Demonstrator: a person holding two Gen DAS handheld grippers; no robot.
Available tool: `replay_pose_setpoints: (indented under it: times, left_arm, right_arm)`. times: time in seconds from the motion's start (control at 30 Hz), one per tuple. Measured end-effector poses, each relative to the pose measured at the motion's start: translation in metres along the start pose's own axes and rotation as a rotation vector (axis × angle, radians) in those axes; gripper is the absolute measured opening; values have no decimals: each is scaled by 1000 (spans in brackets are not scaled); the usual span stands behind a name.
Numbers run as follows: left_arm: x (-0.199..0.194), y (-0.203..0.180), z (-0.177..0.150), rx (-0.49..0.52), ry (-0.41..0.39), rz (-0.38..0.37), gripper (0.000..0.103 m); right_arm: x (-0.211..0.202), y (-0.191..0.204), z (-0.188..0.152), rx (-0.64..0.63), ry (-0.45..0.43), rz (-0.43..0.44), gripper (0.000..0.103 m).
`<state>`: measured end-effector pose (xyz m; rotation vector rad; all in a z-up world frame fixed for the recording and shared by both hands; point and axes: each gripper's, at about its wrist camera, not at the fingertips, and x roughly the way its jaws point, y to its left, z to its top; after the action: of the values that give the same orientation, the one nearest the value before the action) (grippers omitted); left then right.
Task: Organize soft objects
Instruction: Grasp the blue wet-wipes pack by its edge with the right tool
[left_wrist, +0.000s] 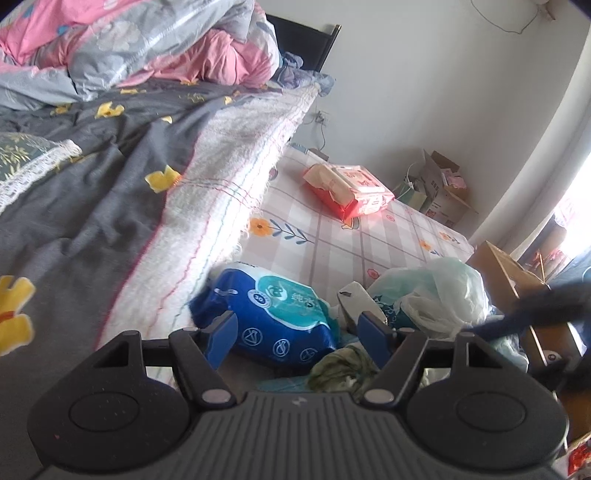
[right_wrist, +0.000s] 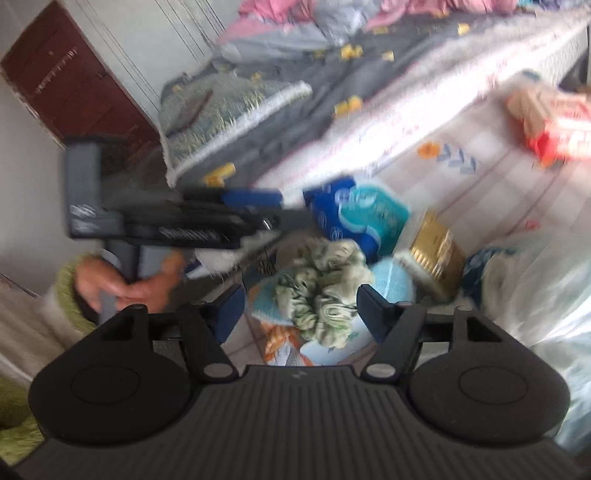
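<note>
My left gripper (left_wrist: 297, 332) stands open over a blue and teal wipes pack (left_wrist: 273, 317) that lies at the foot of the bedding; its pads do not press on the pack. A crumpled green scrunchie (left_wrist: 343, 369) sits just to the pack's right. In the blurred right wrist view my right gripper (right_wrist: 302, 310) is open above that green scrunchie (right_wrist: 321, 295), which rests on a light blue cloth (right_wrist: 391, 284) with the pads clear of it. The left gripper (right_wrist: 273, 206) shows side-on at the left, held by a hand (right_wrist: 122, 284), near the wipes pack (right_wrist: 362, 218).
A red tissue pack (left_wrist: 351, 188) lies farther back on the checked sheet (left_wrist: 332, 251). A white plastic bag (left_wrist: 436, 291) bulges at the right, a gold packet (right_wrist: 432, 251) beside it. Piled quilts (left_wrist: 129, 55) fill the left. Cardboard boxes (left_wrist: 443, 184) stand by the wall.
</note>
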<state>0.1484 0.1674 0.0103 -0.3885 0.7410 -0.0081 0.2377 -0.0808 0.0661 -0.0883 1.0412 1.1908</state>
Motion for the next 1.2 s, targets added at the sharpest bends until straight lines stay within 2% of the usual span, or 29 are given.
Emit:
replay_pose_setpoints:
  times: [0.1, 0.2, 0.3, 0.4, 0.53, 0.67, 0.8, 0.87, 0.93, 1.03, 1.1, 1.2]
  left_arm:
    - [10, 0, 0, -11, 36, 10, 72]
    - [20, 1, -1, -31, 83, 29, 72]
    - [30, 4, -1, -59, 119, 43, 72]
    - [40, 8, 1, -88, 152, 63, 72]
    - [53, 13, 4, -103, 186, 97, 72]
    - [62, 16, 5, -119, 211, 104, 72]
    - [70, 19, 6, -141, 232, 97, 72]
    - [72, 19, 7, -150, 235, 91, 72]
    - [74, 19, 8, -152, 232, 87, 72]
    - [76, 18, 10, -161, 229, 97, 72]
    - [75, 17, 13, -164, 221, 93, 70]
    - [69, 11, 17, -150, 182, 86, 69]
  right_arm:
    - [-16, -21, 25, 23, -74, 4, 69]
    - [-4, -49, 60, 34, -77, -6, 69]
    - [39, -80, 92, 49, 6, 13, 69]
    - [98, -109, 112, 87, 138, 60, 69]
    - [167, -134, 121, 136, 306, 131, 70]
    - [206, -144, 116, 159, 379, 193, 74]
    - [218, -145, 113, 178, 400, 302, 75]
    - [220, -139, 110, 156, 399, 315, 76]
    - [217, -131, 109, 120, 381, 291, 75]
    - [210, -125, 108, 95, 351, 262, 62]
    - [200, -124, 109, 101, 314, 250, 49]
    - [182, -115, 112, 80, 251, 225, 44]
